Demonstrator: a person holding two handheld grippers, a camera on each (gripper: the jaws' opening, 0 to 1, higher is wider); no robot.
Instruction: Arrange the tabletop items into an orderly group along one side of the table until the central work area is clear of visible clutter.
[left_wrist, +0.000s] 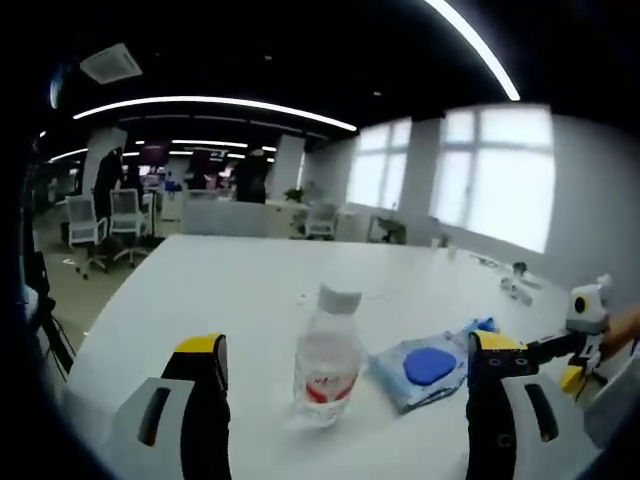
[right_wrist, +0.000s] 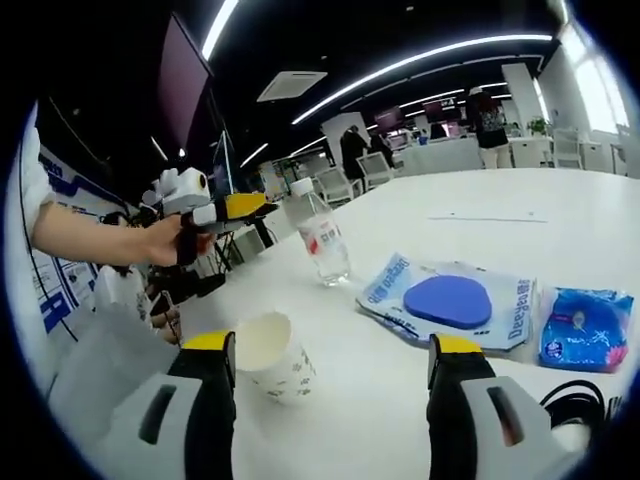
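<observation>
You hold both grippers above the white table (left_wrist: 220, 290), and neither grips anything. In the left gripper view your left gripper (left_wrist: 345, 375) stands with its yellow-tipped jaws wide apart, and the clear plastic water bottle (left_wrist: 325, 358), upright with a white cap and a red label, sits on the table between them and a little ahead of the tips. Taking the bottle as landmark: the wet-wipe pack with the blue lid (left_wrist: 428, 368) lies flat just beside it, toward your right jaw, not touching the bottle. Beyond the pack, near the table edge, your right gripper (left_wrist: 580, 335) comes into the view, its state there too small to tell. In the right gripper view your right gripper (right_wrist: 335, 385) also has its jaws spread wide. A paper cup (right_wrist: 272, 357), tilted and with its mouth toward the camera, lies on the table between those jaws, nearer the left one, on the near side of the water bottle (right_wrist: 320, 238). The wipe pack (right_wrist: 450, 300) lies to the bottle's right, and a smaller blue packet (right_wrist: 585, 342) sits just beyond the pack, farther from the bottle. A black cable (right_wrist: 580, 402) curls at the near edge below that packet. Left of the bottle, a hand (right_wrist: 165, 238) holds the left gripper (right_wrist: 245, 208) level with it.
</observation>
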